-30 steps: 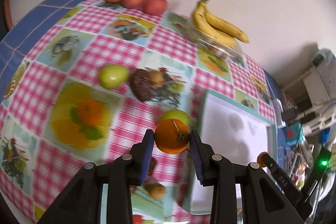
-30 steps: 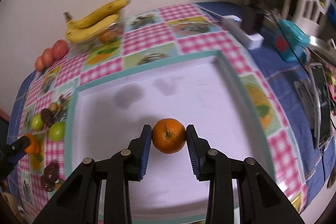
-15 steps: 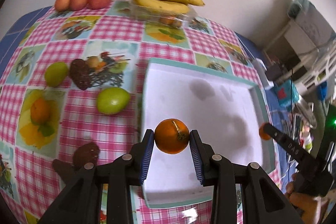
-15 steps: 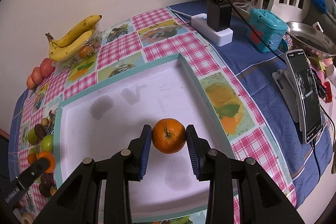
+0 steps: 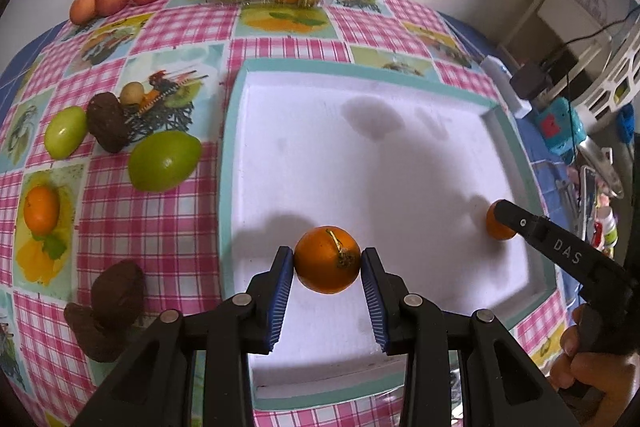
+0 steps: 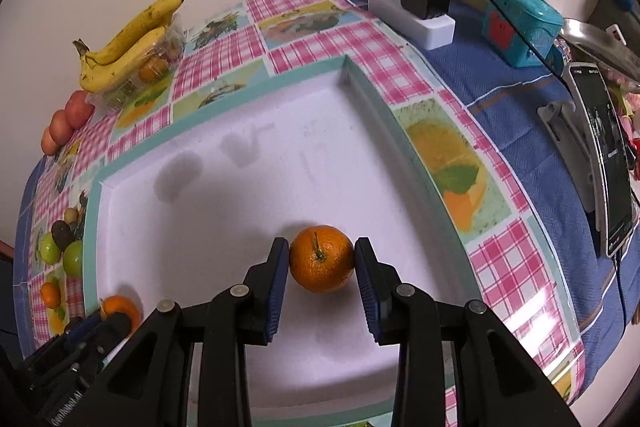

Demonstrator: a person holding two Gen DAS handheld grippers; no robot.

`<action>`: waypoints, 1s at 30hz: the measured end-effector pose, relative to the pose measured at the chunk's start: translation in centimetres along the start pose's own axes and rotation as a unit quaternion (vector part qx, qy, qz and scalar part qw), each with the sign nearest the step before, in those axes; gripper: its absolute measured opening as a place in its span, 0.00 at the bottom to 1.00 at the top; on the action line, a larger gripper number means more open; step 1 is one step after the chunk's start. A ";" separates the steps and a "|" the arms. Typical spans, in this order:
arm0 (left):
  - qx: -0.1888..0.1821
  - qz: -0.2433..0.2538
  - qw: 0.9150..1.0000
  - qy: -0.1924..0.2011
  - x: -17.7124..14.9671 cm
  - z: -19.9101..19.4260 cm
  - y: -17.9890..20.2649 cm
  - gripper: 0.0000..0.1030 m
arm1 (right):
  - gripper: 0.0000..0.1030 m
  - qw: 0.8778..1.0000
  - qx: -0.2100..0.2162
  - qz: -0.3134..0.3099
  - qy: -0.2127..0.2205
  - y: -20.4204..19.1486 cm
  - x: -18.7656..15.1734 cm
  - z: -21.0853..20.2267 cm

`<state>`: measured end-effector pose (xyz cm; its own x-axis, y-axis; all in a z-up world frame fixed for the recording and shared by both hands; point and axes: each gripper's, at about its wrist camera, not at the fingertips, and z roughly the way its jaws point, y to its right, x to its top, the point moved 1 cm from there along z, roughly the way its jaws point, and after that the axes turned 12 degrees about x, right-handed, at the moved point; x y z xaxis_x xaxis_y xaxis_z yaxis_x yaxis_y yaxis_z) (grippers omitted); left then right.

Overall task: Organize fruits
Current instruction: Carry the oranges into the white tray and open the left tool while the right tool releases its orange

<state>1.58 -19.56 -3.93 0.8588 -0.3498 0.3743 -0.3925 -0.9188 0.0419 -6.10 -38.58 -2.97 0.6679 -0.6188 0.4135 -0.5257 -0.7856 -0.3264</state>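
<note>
Oranges filled both grippers. Left wrist view: left gripper [image 5: 327, 263] clamped an orange [image 5: 327, 259] over the white tray [image 5: 360, 155], near its left edge. Right wrist view: right gripper [image 6: 321, 261] clamped a second orange [image 6: 321, 258] near the tray's right wall.

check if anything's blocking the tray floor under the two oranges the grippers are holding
Nothing visible. The white tray floor is bare beneath the left gripper with its orange and the right gripper with its orange.

You can read "DAS" in white letters on the right gripper [image 5: 505, 223] arm (the phone screen's text is too small).
</note>
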 end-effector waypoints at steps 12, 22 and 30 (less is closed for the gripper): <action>-0.001 0.002 1.000 -0.004 0.1 0.6 0.3 0.37 | 0.34 1.000 -0.006 -0.002 -0.003 -0.3 0.0 0.0; 0.000 -0.003 1.000 -0.009 0.1 0.6 -0.2 0.52 | 0.52 1.000 -0.012 0.007 -0.012 0.0 -0.2 0.4; -0.017 -0.005 1.000 0.008 0.6 -1.3 -0.4 0.71 | 0.75 1.000 -0.019 -0.021 0.011 -1.7 0.2 -1.3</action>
<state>1.78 -19.14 -2.51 0.8574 -0.3370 0.3890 -0.3946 -0.9157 0.0764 -5.73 -37.42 -1.23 0.6789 -0.5841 0.4450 -0.5166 -0.8106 -0.2759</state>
